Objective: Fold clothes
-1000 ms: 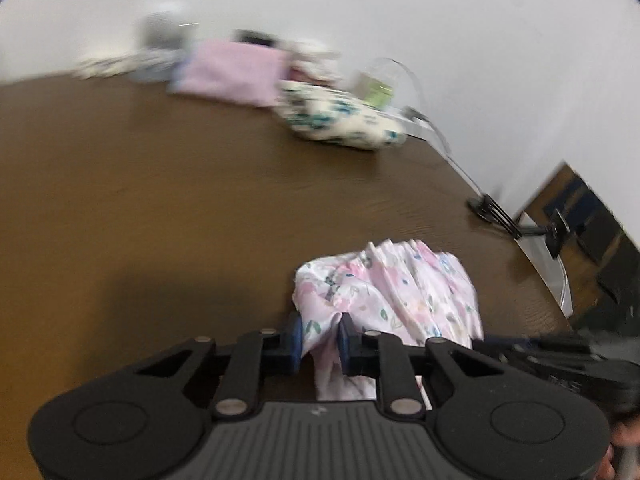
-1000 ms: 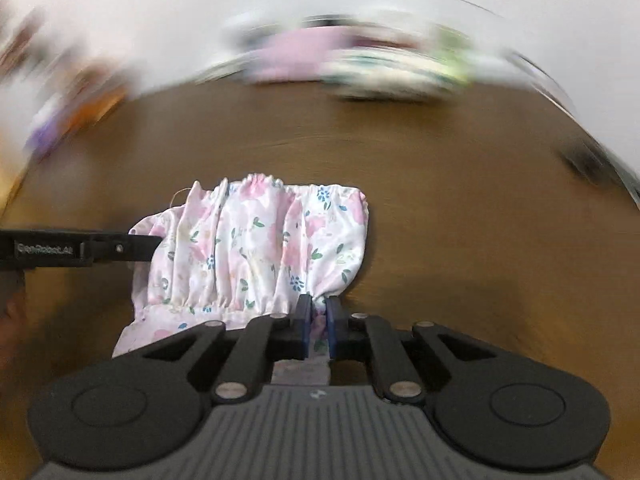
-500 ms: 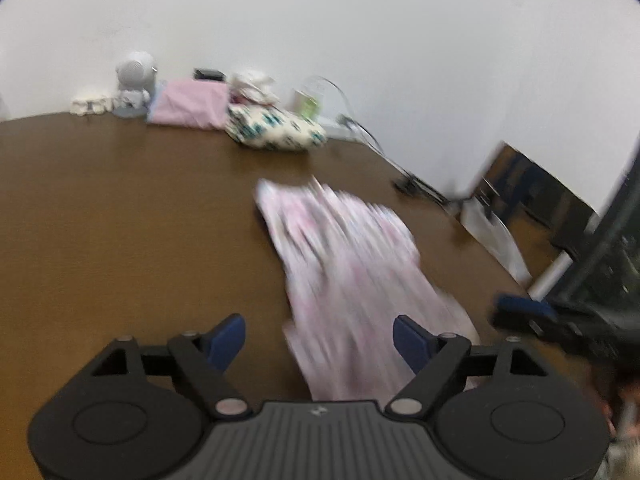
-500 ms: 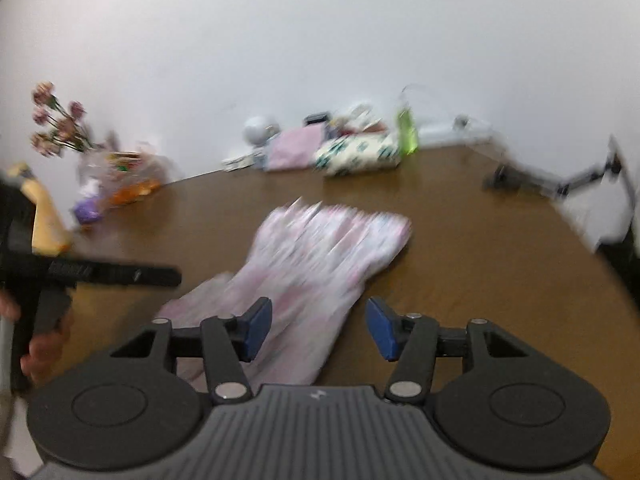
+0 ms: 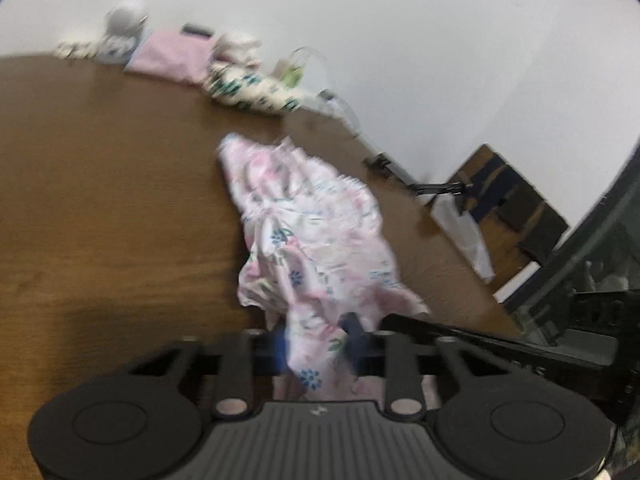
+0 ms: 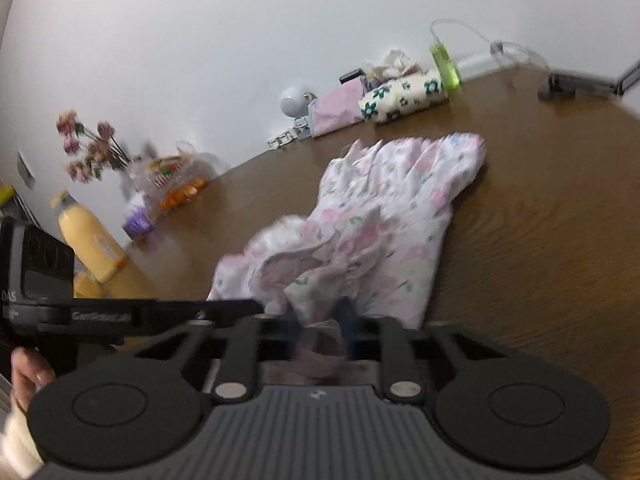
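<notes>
The thin, floppy floral garment lies rumpled mid-tabletop, its near edge at six o'clock between each gripper's fingers, left gripper and right gripper apparently pinching it, though blur prevents certainty; hems suit gripping.

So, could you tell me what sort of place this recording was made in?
Probably a room in a home: a brown wooden table against a white wall, with flowers, a yellow bottle and folded cloth items along its far edge.
</notes>
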### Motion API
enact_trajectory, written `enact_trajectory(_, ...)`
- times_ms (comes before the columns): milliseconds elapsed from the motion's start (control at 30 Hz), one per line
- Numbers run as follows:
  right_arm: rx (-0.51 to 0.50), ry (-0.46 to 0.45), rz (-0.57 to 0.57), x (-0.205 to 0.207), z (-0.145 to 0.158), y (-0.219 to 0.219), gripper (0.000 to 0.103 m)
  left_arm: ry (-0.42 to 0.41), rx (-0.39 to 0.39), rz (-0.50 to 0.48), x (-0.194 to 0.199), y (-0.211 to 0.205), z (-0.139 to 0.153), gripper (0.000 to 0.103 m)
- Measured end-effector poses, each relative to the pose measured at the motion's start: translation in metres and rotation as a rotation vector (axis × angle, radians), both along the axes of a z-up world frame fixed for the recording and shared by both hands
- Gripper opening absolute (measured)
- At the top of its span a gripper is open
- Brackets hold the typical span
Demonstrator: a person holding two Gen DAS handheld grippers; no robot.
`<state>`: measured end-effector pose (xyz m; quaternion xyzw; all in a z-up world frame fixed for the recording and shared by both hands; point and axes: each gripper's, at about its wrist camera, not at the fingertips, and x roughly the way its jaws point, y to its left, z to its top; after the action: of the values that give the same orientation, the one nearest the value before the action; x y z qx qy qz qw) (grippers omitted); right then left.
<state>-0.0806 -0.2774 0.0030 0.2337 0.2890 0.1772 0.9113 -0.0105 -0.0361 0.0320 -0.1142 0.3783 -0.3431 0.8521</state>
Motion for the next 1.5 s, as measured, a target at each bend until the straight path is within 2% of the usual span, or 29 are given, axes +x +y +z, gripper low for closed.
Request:
enact_trajectory(100, 0.041, -0.041, -0.019, -0.013, 0.008, -0.002, 0.006, -0.016, -0.081, -0.075, -0.002, 0.0, 0.006, 0.023)
enact_trajectory(167, 0.065, -0.061, -0.026, -0.021, 0.014, -0.007, 0.006, -0.025, -0.084, -0.087, 0.001, -0.006, 0.005, 0.024)
enact_trajectory(200, 0.079, -0.052, -0.042, -0.022, 0.013, -0.01, 0.006, -0.03, -0.084, -0.091, 0.003, -0.009, 0.004, 0.031)
enact_trajectory(233, 0.093, -0.039, -0.06, -0.022, 0.012, -0.013, 0.006, -0.017, -0.062, -0.08, 0.007, -0.012, -0.001, 0.043)
enact_trajectory(300, 0.071, 0.02, -0.104, -0.019, 0.004, -0.015, 0.006, 0.014, -0.01, -0.05, 0.016, -0.017, -0.012, 0.049)
enact_trajectory(367, 0.025, 0.071, -0.125, -0.014, -0.003, -0.013, 0.012, 0.044, 0.02, -0.035, 0.018, -0.017, -0.019, 0.05)
enact_trajectory(400, 0.004, 0.078, -0.127, -0.014, -0.004, -0.011, 0.019, 0.044, 0.026, -0.039, 0.015, -0.014, -0.018, 0.057)
enact_trajectory(433, -0.017, 0.06, -0.123, -0.015, -0.003, -0.009, 0.037, 0.042, 0.031, -0.044, 0.012, -0.01, -0.016, 0.068)
enact_trajectory(500, -0.057, -0.004, -0.112, -0.018, 0.005, -0.007, 0.054, 0.011, 0.028, -0.045, 0.005, 0.0, -0.008, 0.077)
enact_trajectory(567, -0.067, -0.05, -0.101, -0.018, 0.014, -0.008, 0.054, -0.056, -0.013, -0.042, 0.001, 0.011, 0.004, 0.081)
enact_trajectory(633, -0.047, -0.041, -0.106, -0.009, 0.014, -0.011, 0.052, -0.06, -0.037, -0.036, 0.01, 0.007, 0.01, 0.084)
enact_trajectory(667, -0.035, -0.034, -0.11, -0.004, 0.014, -0.012, 0.05, -0.06, -0.048, -0.033, 0.015, 0.005, 0.013, 0.084)
enact_trajectory(700, -0.032, -0.02, -0.111, 0.003, 0.011, -0.012, 0.038, -0.035, -0.048, -0.055, 0.023, -0.001, 0.01, 0.082)
enact_trajectory(733, -0.03, -0.005, -0.112, 0.011, 0.008, -0.012, 0.025, 0.002, -0.012, -0.06, 0.031, -0.01, 0.006, 0.074)
enact_trajectory(767, -0.024, 0.008, -0.108, 0.018, 0.004, -0.014, 0.021, 0.039, 0.03, -0.062, 0.038, -0.019, 0.002, 0.066)
enact_trajectory(833, -0.022, 0.024, -0.105, 0.025, -0.002, -0.014, 0.014, 0.031, 0.07, -0.048, 0.038, -0.025, -0.003, 0.029)
enact_trajectory(900, -0.007, 0.026, -0.104, 0.024, -0.005, -0.017, 0.009, 0.012, 0.054, -0.031, 0.033, -0.024, 0.0, 0.016)
enact_trajectory(1033, 0.236, 0.029, -0.033, 0.02, -0.007, -0.037, 0.006, -0.092, -0.053, -0.078, 0.01, -0.007, 0.024, 0.016)
enact_trajectory(1100, 0.339, 0.027, -0.006, 0.02, -0.009, -0.048, 0.006, -0.1, -0.093, -0.107, 0.008, -0.003, 0.031, 0.016)
enact_trajectory(1167, 0.392, 0.052, -0.011, 0.022, -0.015, -0.054, 0.006, -0.057, -0.134, -0.125, 0.019, -0.006, 0.026, 0.016)
enact_trajectory(1233, 0.434, 0.087, -0.025, 0.026, -0.023, -0.057, 0.006, 0.041, -0.147, -0.126, 0.04, -0.013, 0.007, 0.017)
enact_trajectory(1267, 0.39, 0.096, -0.056, 0.027, -0.024, -0.055, 0.007, 0.101, -0.137, -0.115, 0.052, -0.018, -0.005, 0.017)
enact_trajectory(1300, 0.29, 0.101, -0.106, 0.027, -0.022, -0.049, 0.012, 0.144, -0.085, -0.067, 0.061, -0.023, -0.015, 0.018)
enact_trajectory(1333, 0.193, 0.102, -0.141, 0.026, -0.019, -0.043, 0.018, 0.141, -0.045, -0.027, 0.064, -0.025, -0.021, 0.023)
enact_trajectory(1367, 0.105, 0.083, -0.156, 0.022, -0.013, -0.037, 0.022, 0.129, -0.007, 0.01, 0.066, -0.027, -0.025, 0.024)
enact_trajectory(1400, 0.02, 0.059, -0.168, 0.018, -0.007, -0.031, 0.032, 0.093, -0.007, 0.005, 0.061, -0.026, -0.024, 0.036)
enact_trajectory(1433, -0.043, 0.028, -0.184, 0.011, 0.001, -0.028, 0.041, 0.065, -0.006, -0.002, 0.054, -0.025, -0.021, 0.055)
enact_trajectory(1500, -0.17, -0.048, -0.206, -0.01, 0.021, -0.02, 0.042, -0.03, 0.04, 0.016, 0.035, -0.02, -0.007, 0.075)
